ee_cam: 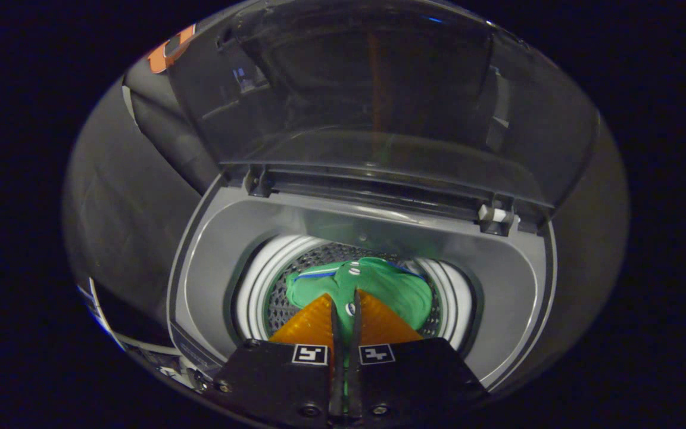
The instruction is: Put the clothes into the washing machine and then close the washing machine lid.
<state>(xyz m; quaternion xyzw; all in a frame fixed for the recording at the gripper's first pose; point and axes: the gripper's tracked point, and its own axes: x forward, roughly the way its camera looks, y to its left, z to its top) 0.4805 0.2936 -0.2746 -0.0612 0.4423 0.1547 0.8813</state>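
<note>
My one camera rides on my tool (343, 307), looking steeply down along its fingers into the washer (212, 250) from close above; the raised lid (379, 95) fills the upper frame.

The washing machine drum (271, 298) carried the load. A green garment (390, 286) lay bunched directly on its perforated wall, just ahead of the gripper (343, 298), whose orange fingers (307, 325) were pinched on green cloth.

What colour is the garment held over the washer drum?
Green garment with a blue-and-white stripe, pinched by the gripper; seen in the gripper view.
</note>
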